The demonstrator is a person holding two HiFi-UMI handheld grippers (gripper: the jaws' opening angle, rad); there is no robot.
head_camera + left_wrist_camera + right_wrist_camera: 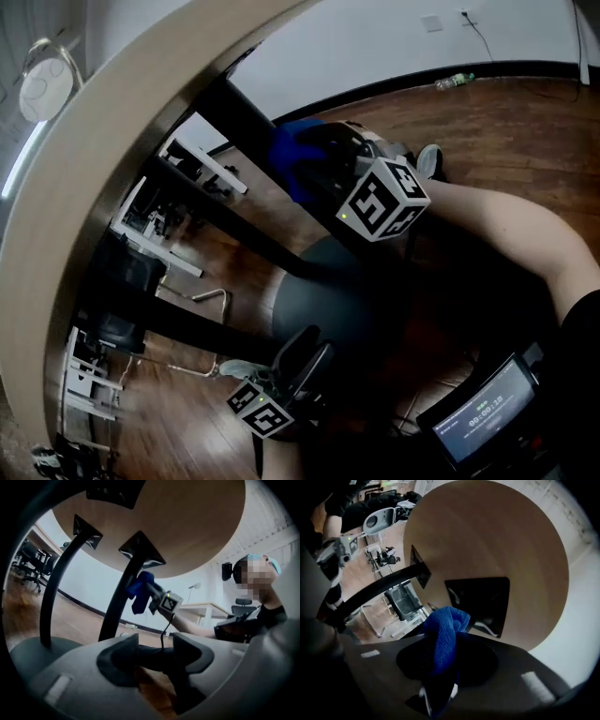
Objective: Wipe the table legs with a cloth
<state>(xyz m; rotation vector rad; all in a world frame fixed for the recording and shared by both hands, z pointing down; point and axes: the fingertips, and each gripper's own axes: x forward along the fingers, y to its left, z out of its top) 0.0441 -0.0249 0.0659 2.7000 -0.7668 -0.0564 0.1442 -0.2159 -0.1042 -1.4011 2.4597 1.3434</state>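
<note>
Jaws of right gripper (pixel 446 663) tight on bunched, deep-blue microfibre cloth (pixel 445 626)

Only one text shows: the screen (pixel 487 412) at the lower right of the head view carries a row of pale digits with colons, like a timer, under a small green line. The digits are too blurred to read with certainty.
</note>
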